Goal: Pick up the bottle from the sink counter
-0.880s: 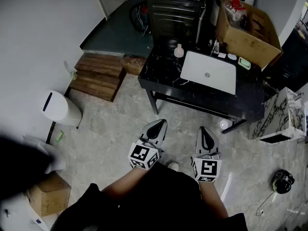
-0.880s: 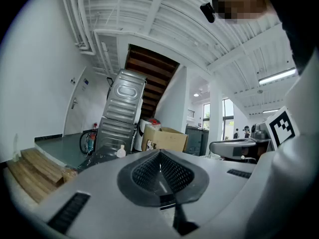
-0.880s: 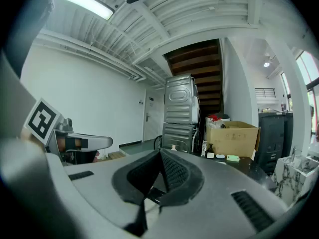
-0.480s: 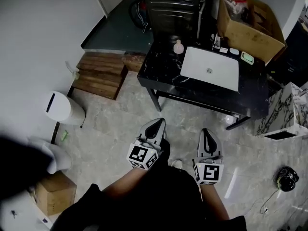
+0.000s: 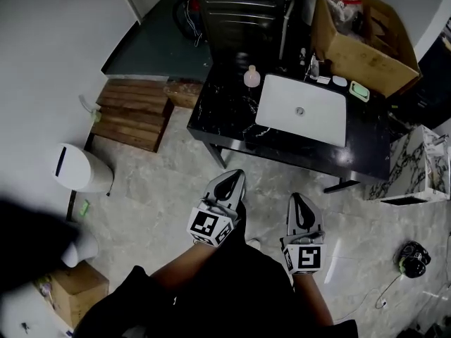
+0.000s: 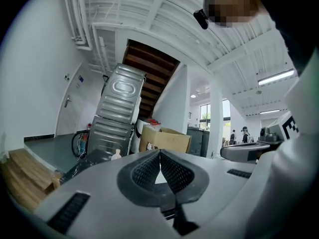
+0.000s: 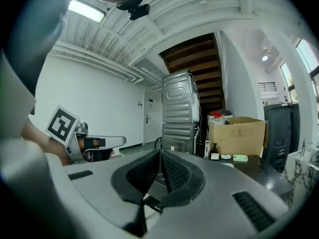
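**A:** Head view first. Where is the bottle?

**B:** The pale bottle (image 5: 251,77) stands upright at the back of the black counter (image 5: 222,115), just beside the far left corner of the white sink (image 5: 282,97). Nothing touches it.

**A:** And the grippers?

**B:** The left gripper (image 5: 230,179) and the right gripper (image 5: 302,201) hang side by side in front of the person, over the floor and well apart from the counter. Both point toward it. I judge this to be the approach, with the grippers carried low because nothing is within reach yet.

**A:** The left gripper view?

**B:** Its pads are pressed together with nothing between them. Above the jaws the bottle (image 6: 116,155) shows small, to the left, with a cardboard box (image 6: 164,139) further right. Only this view shows the bottle from the side.

**A:** The right gripper view?

**B:** These jaws also meet at the tips and are empty. The view looks along the counter to the box front and a green soap dish (image 7: 240,158), and the left gripper shows at its left edge. I cannot pick out the bottle with certainty here.

**A:** What does the top view add?

**B:** It gives the layout, meaning how the bottle sits by the sink and how much floor lies between it and the grippers. The jaw state is read better from the gripper views.
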The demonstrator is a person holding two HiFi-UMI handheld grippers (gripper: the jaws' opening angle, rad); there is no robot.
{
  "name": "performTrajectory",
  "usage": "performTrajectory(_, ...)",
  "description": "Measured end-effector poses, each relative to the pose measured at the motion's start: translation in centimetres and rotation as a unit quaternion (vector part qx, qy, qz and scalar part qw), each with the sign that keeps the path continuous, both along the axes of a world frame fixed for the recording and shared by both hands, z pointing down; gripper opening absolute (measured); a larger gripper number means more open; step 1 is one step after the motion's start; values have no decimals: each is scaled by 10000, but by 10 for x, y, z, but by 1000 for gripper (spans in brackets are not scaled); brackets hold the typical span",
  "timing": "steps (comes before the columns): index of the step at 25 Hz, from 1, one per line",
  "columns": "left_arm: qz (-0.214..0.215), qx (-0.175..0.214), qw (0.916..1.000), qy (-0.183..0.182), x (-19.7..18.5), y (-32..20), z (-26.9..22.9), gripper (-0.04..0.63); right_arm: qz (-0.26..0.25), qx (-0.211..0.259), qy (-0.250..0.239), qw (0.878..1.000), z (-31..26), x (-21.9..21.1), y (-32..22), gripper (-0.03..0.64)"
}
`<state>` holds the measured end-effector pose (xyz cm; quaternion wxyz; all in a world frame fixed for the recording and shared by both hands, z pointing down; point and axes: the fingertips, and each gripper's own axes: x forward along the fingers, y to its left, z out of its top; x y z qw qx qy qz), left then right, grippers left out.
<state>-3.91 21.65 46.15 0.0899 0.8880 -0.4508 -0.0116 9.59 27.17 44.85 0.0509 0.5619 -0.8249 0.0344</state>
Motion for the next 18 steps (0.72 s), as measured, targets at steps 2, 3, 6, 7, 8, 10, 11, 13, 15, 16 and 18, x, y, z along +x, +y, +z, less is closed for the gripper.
performTrajectory(2,46,-56,10000,22,-2,-24,5,15,-118,115,-60,9998,-5,-7,-24,40)
performTrajectory(3,81,-98,9999,42,-3,-36,8,15,-197,252,-101,9994,-10,-12,-36,40)
performTrajectory(6,241,-214,9994,94,-8,-73,15,15,-332,526,44,9981,-23,-26,-77,40)
performTrajectory(7,281,-249,9992,94,-10,-86,16,15,-342,496,114,9981,-24,-30,-93,40)
performTrajectory(8,316,-277,9991,83,-13,-99,17,15,-338,431,143,9984,-25,-35,-109,40)
performTrajectory(10,389,-313,9987,45,-20,-127,16,15,-344,320,147,9988,-26,-46,-140,40)
performTrajectory(11,427,-340,9985,51,-23,-141,16,15,-364,285,135,9988,-26,-53,-156,40)
performTrajectory(13,507,-434,9977,149,-30,-169,17,15,-443,204,95,9988,-23,-65,-184,40)
performTrajectory(15,604,-454,9969,198,-35,-195,13,15,-472,60,117,9988,-17,-74,-209,40)
performTrajectory(16,654,-424,9968,164,-37,-207,11,15,-441,-11,137,9989,-14,-77,-220,40)
performTrajectory(18,736,-367,9966,65,-43,-231,8,15,-319,-74,109,9994,-14,-81,-243,40)
